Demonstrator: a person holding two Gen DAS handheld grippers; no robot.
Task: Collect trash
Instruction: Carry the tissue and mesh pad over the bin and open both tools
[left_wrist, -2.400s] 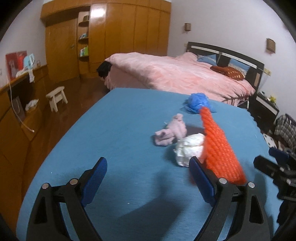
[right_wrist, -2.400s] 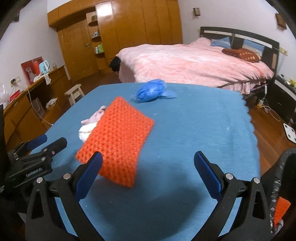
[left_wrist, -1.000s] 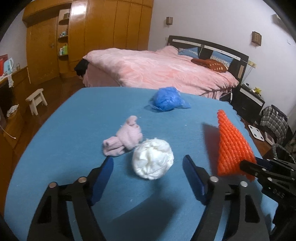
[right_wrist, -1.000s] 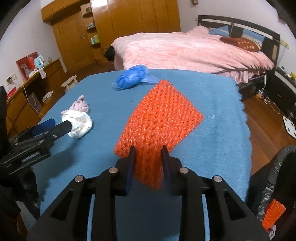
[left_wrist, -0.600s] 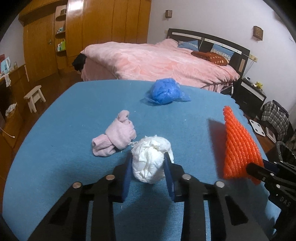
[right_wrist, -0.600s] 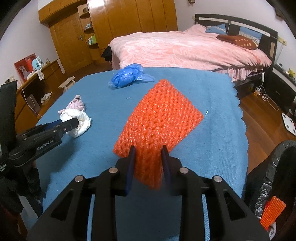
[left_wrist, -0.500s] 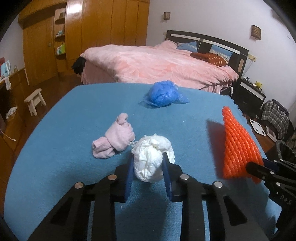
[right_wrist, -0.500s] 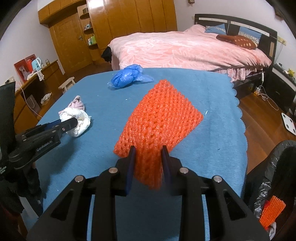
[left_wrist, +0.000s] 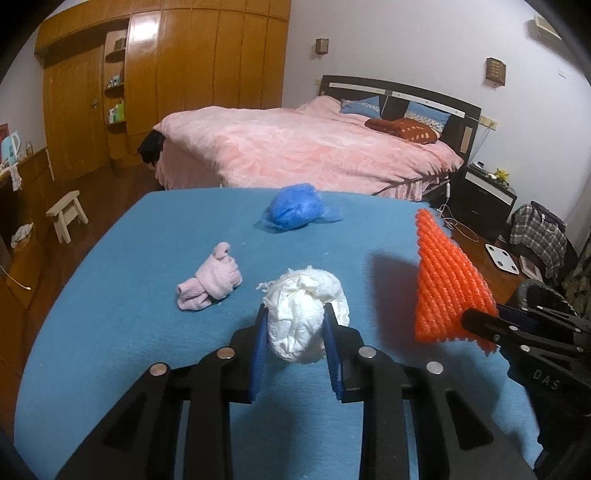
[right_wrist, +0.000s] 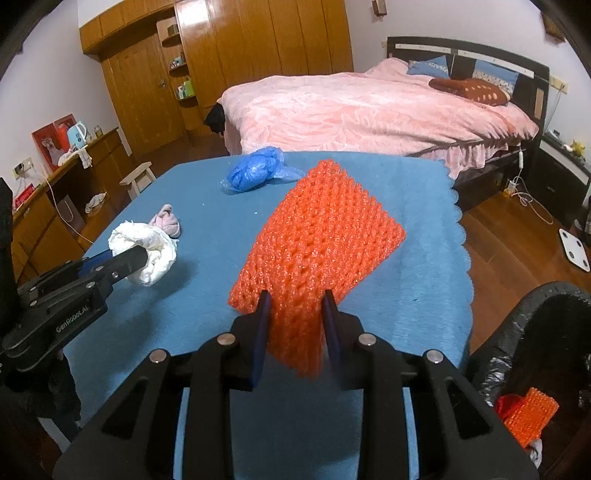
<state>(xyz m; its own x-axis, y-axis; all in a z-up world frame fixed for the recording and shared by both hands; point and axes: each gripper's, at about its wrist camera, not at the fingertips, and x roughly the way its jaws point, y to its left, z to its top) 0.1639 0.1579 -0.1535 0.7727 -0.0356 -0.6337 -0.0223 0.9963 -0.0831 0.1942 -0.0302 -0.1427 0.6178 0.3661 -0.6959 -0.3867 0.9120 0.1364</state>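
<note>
My left gripper (left_wrist: 295, 321) is shut on a white crumpled wad (left_wrist: 304, 314) and holds it just above the blue table (left_wrist: 110, 332); it also shows in the right wrist view (right_wrist: 147, 251). My right gripper (right_wrist: 295, 306) is shut on an orange foam net (right_wrist: 321, 236) held above the table; the net also shows in the left wrist view (left_wrist: 447, 291). A pink wad (left_wrist: 210, 284) and a blue plastic bag (left_wrist: 295, 206) lie on the table. A black-lined trash bin (right_wrist: 535, 325) at lower right holds another orange net (right_wrist: 528, 413).
A pink bed (left_wrist: 295, 147) stands behind the table. A wooden wardrobe (left_wrist: 166, 74) fills the back wall. A small stool (left_wrist: 66, 214) and a side counter (right_wrist: 55, 206) are at the left. A scale (right_wrist: 576, 251) lies on the floor at the right.
My left gripper closed on the white wad and lifted it slightly off the table. My right gripper closed on the orange net earlier and keeps holding it, drifting a little toward the bin.
</note>
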